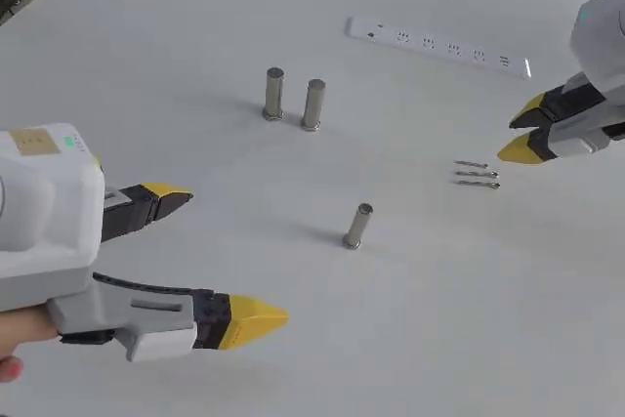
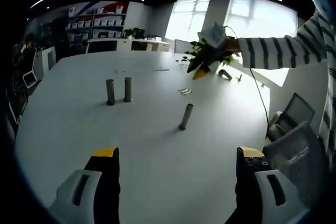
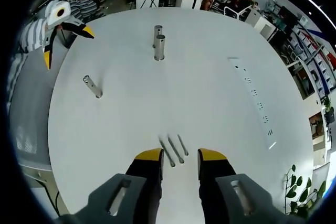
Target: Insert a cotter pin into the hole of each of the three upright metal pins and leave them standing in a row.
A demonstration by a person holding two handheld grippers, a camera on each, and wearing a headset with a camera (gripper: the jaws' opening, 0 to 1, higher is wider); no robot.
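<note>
My left gripper (image 1: 227, 253): jaws wide, empty; lone metal pin (image 1: 358, 226) standing ahead; my right gripper (image 1: 516, 134): jaws narrowly parted, empty; three cotter pins (image 1: 477, 175) lying just ahead of its tips, untouched.

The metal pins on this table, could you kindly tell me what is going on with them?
A person holds a gripper in each hand over a white table. Two metal pins stand side by side; a third pin stands apart, nearer. The right gripper hovers open near three loose cotter pins; the left gripper is open and empty. Nothing is inserted yet.
</note>
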